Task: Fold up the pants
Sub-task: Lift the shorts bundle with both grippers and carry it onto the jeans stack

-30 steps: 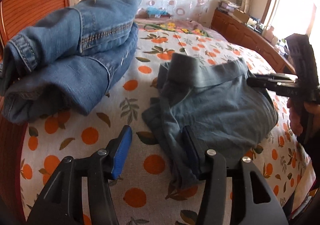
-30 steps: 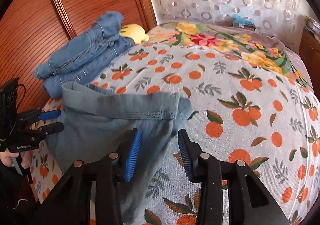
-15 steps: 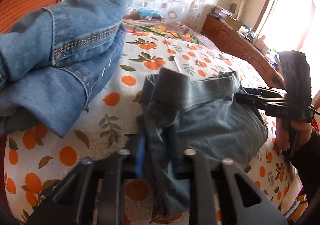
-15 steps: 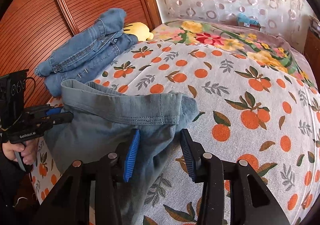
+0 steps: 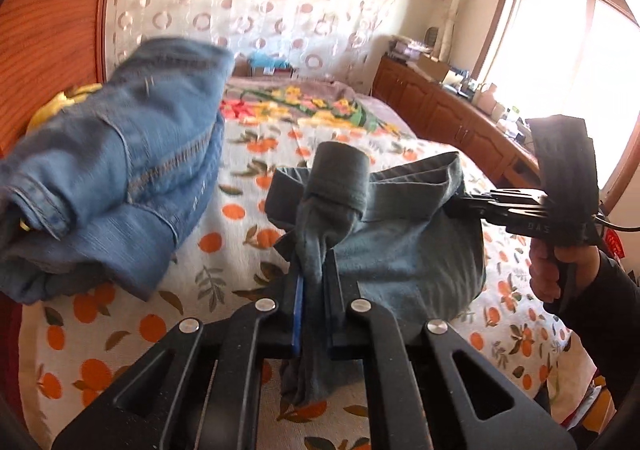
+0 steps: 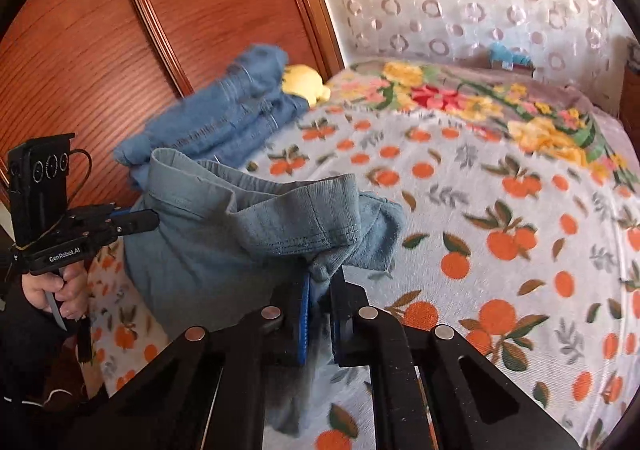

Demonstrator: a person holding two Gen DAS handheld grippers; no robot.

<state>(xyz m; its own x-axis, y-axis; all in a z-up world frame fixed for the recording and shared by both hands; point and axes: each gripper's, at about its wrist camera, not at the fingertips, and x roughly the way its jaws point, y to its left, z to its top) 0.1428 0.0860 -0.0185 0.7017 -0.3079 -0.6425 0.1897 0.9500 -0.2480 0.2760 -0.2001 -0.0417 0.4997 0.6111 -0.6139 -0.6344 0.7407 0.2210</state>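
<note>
Grey-blue pants (image 5: 404, 250) hang folded between my two grippers above the orange-print bedspread (image 5: 236, 209). My left gripper (image 5: 314, 282) is shut on one bunched end of the pants near the waistband. My right gripper (image 6: 322, 290) is shut on the other end of the pants (image 6: 224, 238). The right gripper also shows in the left wrist view (image 5: 460, 203), at the pants' far side. The left gripper shows in the right wrist view (image 6: 150, 217), at the pants' left edge. The waistband sags between them.
Folded blue jeans (image 5: 120, 177) lie on the bed to the left, by the wooden headboard (image 6: 120, 49), with a yellow plush toy (image 6: 304, 83) behind them. A wooden cabinet (image 5: 440, 117) runs under the window on the right.
Both grippers closed on the ends of the grey-blue pants and lifted them off the bed. The right gripper was open half a second ago; it is shut now.
</note>
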